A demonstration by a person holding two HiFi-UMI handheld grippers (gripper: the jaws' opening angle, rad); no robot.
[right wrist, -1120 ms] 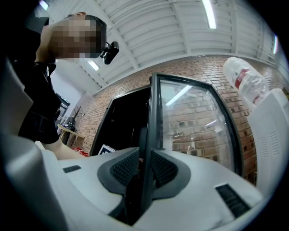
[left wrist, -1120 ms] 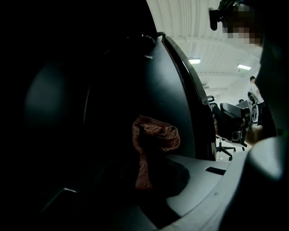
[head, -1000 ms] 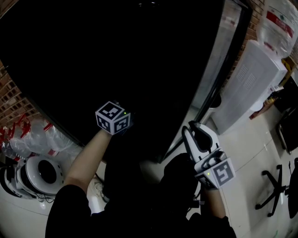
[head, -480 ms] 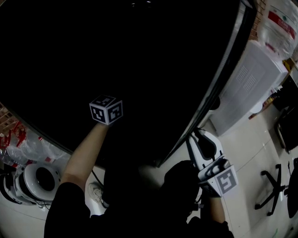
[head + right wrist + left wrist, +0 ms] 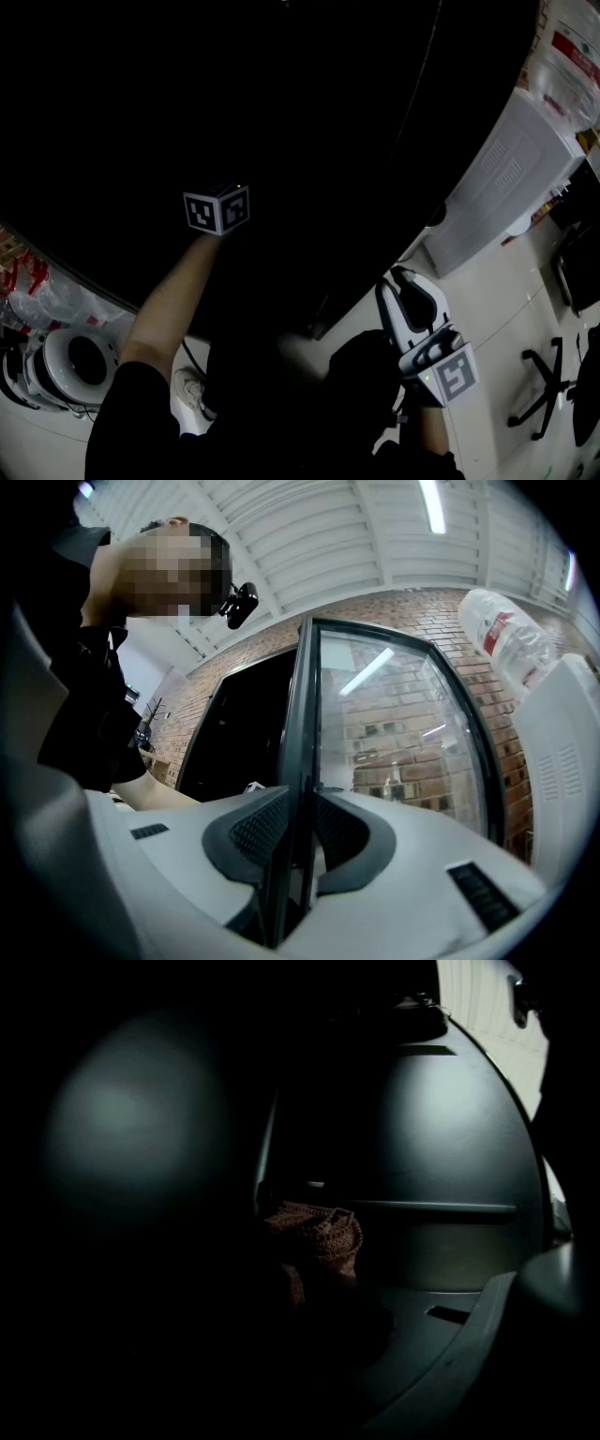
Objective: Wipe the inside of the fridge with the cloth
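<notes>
Vs a second ago the left gripper [image 5: 302, 1279], seen by its marker cube [image 5: 217, 208], has slid up and a bit left in the head view, further into the black fridge [image 5: 281, 94], w/ the forearm stretched after it. The right gripper [image 5: 401, 281] keeps approx the same lower-right spot, and the black of the fridge now fills more of the upper right. Left gripper: jaws pressed together, pinching a reddish-brown knitted cloth [image 5: 319, 1232] that bunches up at ctr of the left gripper view; the jaws themselves are mostly lost in the dark. Cloth is inside the fridge, in front of a dim curved inner wall [image 5: 441, 1129], its top level w/ the left end of a horizontal ledge [image 5: 431, 1208]; can't tell if it touches the wall. Right gripper: in its own view the two dark ribbed pads [image 5: 248, 829] sit either side of the dark door edge [image 5: 298, 714] and clamp on it, jaws partway apart. The glass pane [image 5: 403, 733] fills ctr-right of that view, brick and a strip light showing in it. Upper right of the head view: white water dispenser [image 5: 506, 178] w/ a bottle [image 5: 567, 47] on top. Lower right: office chair base [image 5: 548, 394]. Lower left: a white round appliance [image 5: 80, 361] and clear plastic bags [image 5: 37, 291].
</notes>
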